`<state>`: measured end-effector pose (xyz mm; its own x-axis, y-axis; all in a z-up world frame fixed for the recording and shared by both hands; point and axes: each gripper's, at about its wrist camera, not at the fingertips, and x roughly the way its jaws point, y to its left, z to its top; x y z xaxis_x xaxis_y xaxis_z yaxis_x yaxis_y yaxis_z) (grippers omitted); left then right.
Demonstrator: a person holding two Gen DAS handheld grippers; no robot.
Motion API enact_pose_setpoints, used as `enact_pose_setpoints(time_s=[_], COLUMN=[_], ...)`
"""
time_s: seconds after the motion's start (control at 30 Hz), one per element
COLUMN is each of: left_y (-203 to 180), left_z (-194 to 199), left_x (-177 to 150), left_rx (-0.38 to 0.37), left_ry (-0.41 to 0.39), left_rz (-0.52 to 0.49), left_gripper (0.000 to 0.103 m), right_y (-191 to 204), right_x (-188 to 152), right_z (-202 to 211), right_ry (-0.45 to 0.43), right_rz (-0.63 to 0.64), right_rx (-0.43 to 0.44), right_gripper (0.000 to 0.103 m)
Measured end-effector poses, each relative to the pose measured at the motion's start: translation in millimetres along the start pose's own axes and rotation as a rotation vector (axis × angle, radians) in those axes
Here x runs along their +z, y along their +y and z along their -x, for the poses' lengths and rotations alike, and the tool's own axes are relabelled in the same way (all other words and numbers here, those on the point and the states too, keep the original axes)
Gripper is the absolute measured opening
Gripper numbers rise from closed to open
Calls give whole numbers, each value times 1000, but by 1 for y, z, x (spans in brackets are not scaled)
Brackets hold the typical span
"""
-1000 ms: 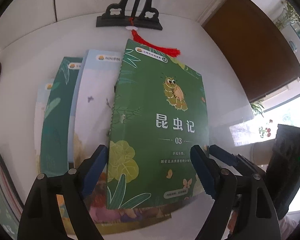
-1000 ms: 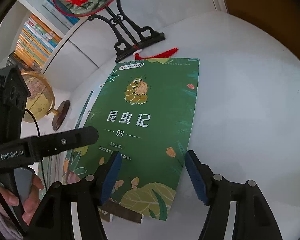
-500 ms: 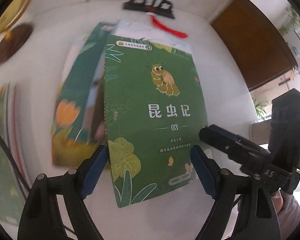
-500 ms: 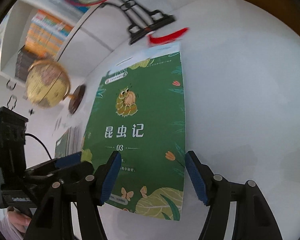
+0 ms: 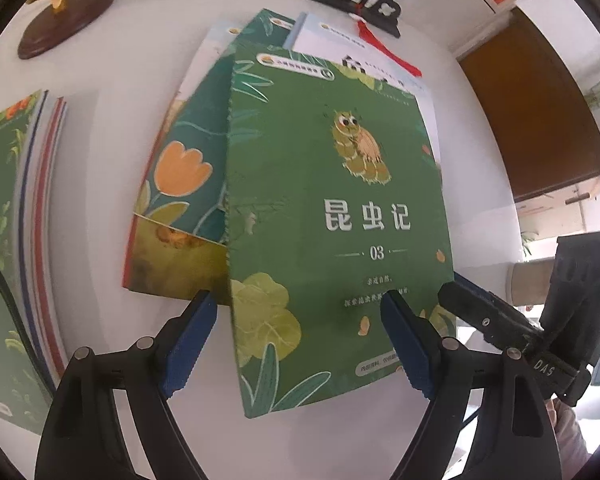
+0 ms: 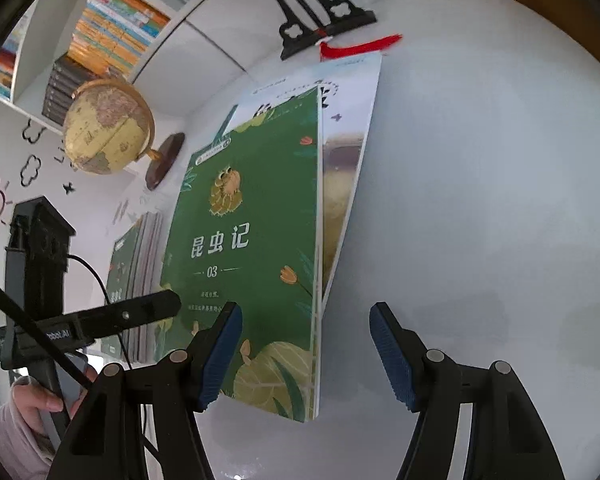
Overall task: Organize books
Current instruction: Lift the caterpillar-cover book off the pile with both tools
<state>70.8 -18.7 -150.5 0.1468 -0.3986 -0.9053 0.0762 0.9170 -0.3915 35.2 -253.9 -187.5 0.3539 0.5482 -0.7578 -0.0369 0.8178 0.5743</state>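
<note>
The green paperback insect book with a caterpillar on its cover (image 5: 332, 216) runs lengthwise away from the left hand-held gripper (image 5: 296, 340) — title end far, near end between its spread blue pads, over fanned books on the white worktop (image 6: 480, 200). The right hand-held gripper (image 6: 306, 352) gapes too, straddling its right edge

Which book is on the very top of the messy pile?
The green book with the cartoon bug and "03" on its cover. It lies over the orange-tulip book and the white-covered book, hiding part of each.
</note>
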Motion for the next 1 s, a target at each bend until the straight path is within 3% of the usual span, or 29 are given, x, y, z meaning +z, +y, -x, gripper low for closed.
enact_pose_setpoints(time_s=[0.2, 0.37, 0.47, 0.5, 0.6, 0.73, 1.0], left_y=[-3, 1, -2, -4, -6, -2, -8], left_z=[-2, -1, 1, 3, 7, 10, 28], left_x=[-2, -2, -8, -10, -15, -22, -38], left_rx=[16, -44, -56, -44, 7, -4, -12], left_ry=[9, 23, 7, -7, -29, -25, -90], left_rz=[-4, 17, 1, -15, -50, -59, -91], left_gripper=[82, 82, 82, 81, 62, 48, 48], right_y=[0, 7, 14, 17, 23, 27, 61], right_x=[-1, -4, -8, -9, -15, -22, -34], right_z=[-3, -14, -14, -14, -11, 0, 20], right_ry=[-27, 43, 62, 69, 80, 57, -6], right_rz=[-4, -23, 1, 10, 74, 117, 300], right_rx=[67, 164, 141, 127, 58, 3, -94], right_gripper=[66, 66, 65, 61, 43, 35, 33])
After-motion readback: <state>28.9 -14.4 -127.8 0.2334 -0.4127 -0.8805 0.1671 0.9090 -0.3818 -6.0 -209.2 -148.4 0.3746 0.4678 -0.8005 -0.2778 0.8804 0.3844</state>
